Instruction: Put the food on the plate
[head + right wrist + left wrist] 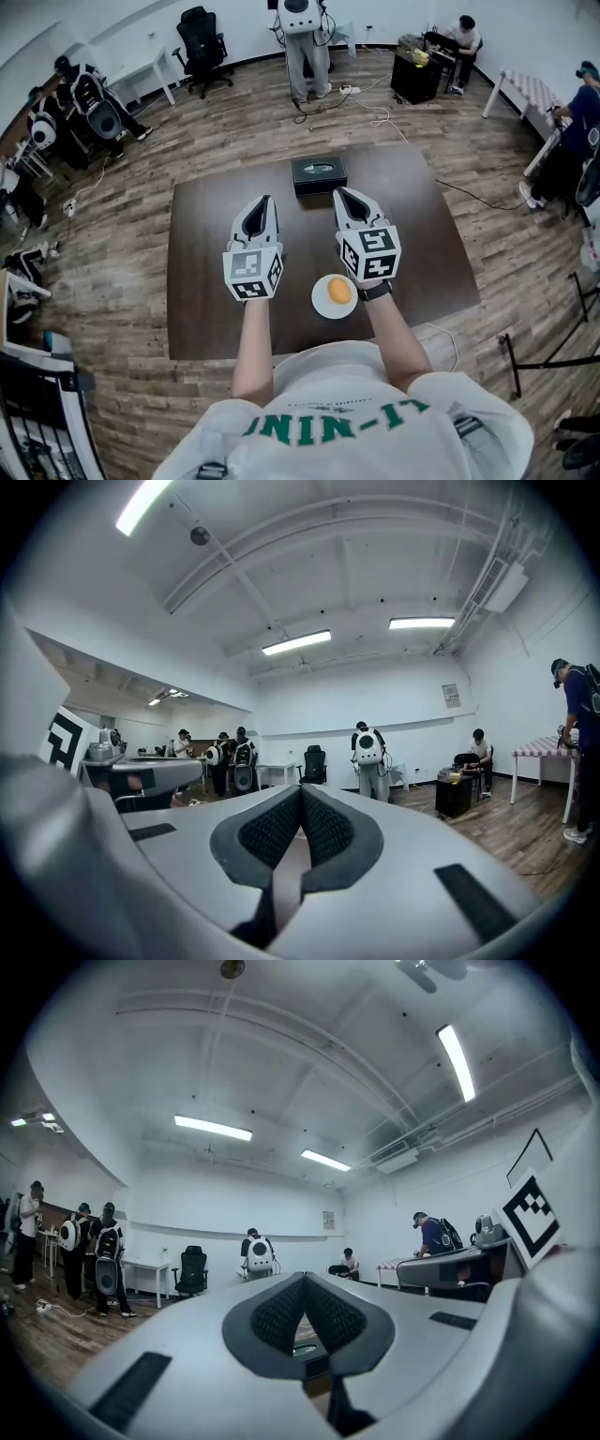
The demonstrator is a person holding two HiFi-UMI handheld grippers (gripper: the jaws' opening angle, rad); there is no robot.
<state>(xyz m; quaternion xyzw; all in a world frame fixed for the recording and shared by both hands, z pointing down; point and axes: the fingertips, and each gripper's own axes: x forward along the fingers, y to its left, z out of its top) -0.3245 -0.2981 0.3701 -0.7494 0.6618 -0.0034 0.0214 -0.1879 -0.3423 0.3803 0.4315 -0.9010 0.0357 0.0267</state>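
1. Left gripper (265,201): held over the middle of the table (202,309). Fingers (277,1314) together, nothing between them.
2. Black box (319,174): middle of the far edge.
3. White plate (321,305): by the near edge. Round orange-yellow food (339,291) lies on it.
4. Right gripper (340,194): over the table, marker cube just above the plate. Fingers (272,832) together, empty.
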